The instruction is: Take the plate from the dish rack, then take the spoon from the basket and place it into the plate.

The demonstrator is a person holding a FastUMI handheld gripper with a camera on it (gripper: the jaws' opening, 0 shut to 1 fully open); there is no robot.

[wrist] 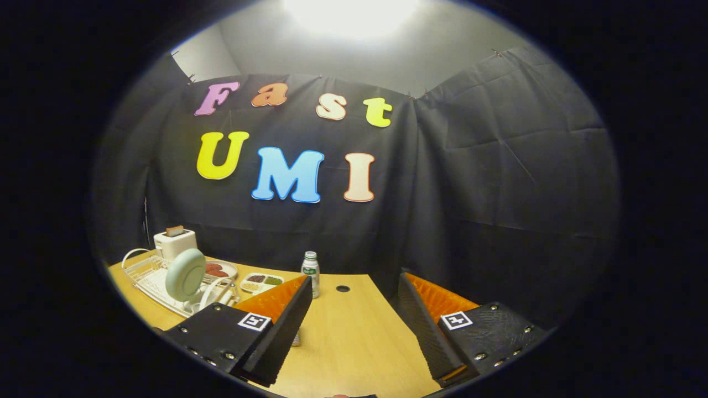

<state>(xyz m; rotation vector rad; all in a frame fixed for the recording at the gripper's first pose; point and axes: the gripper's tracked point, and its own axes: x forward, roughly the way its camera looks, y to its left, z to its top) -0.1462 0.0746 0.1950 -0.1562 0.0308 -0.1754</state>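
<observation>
Your gripper [354,309] sits spread wide, nothing between its fingers, bare table [354,337] under the gap. Bottle [311,273] stands just beyond the left finger. Further off to the left: pale plate [186,275] upright in the white dish rack [150,276], toaster [175,242] behind it. Can't make out the spoon or basket.

The camera rode on the gripper [354,326], looking forward along its jaws, which stood apart over bare desk [354,342]. It sat above the desk's near edge, tilted up toward the booth wall. The rack [160,279] stood off at the desk's far left corner, well beyond the left jaw.
</observation>
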